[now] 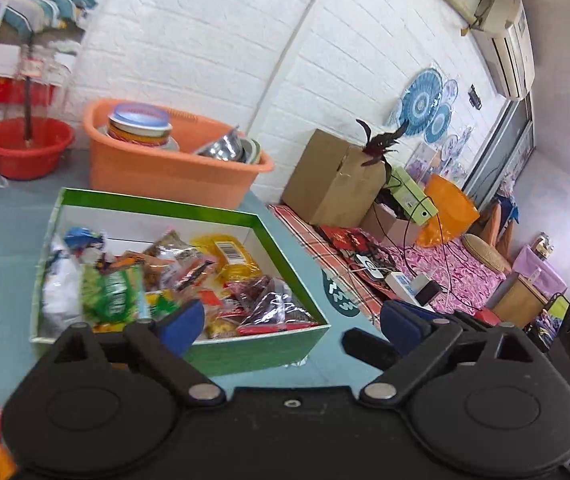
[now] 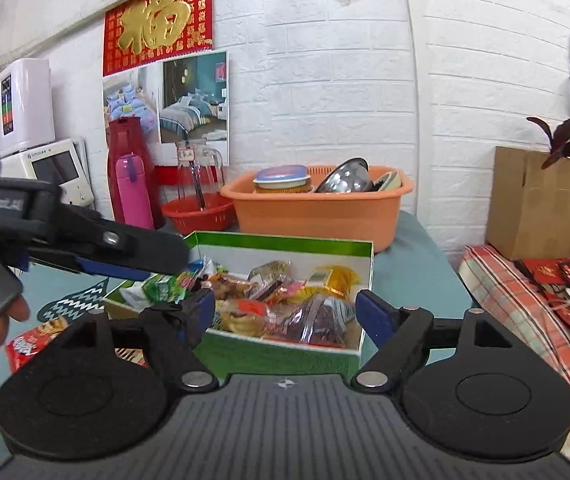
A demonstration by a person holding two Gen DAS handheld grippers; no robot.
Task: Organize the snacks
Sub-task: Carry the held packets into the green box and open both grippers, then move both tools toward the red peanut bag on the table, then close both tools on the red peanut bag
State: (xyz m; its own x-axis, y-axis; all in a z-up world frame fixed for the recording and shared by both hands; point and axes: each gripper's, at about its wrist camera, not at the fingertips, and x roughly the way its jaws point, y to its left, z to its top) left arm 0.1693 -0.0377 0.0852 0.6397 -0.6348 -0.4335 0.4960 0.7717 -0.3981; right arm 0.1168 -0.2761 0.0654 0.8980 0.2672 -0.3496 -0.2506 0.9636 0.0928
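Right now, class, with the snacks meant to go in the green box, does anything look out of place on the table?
Yes. One red snack packet lies on the table outside the green box, to its left, while the other snacks are heaped inside. Both grippers are open and hold nothing.
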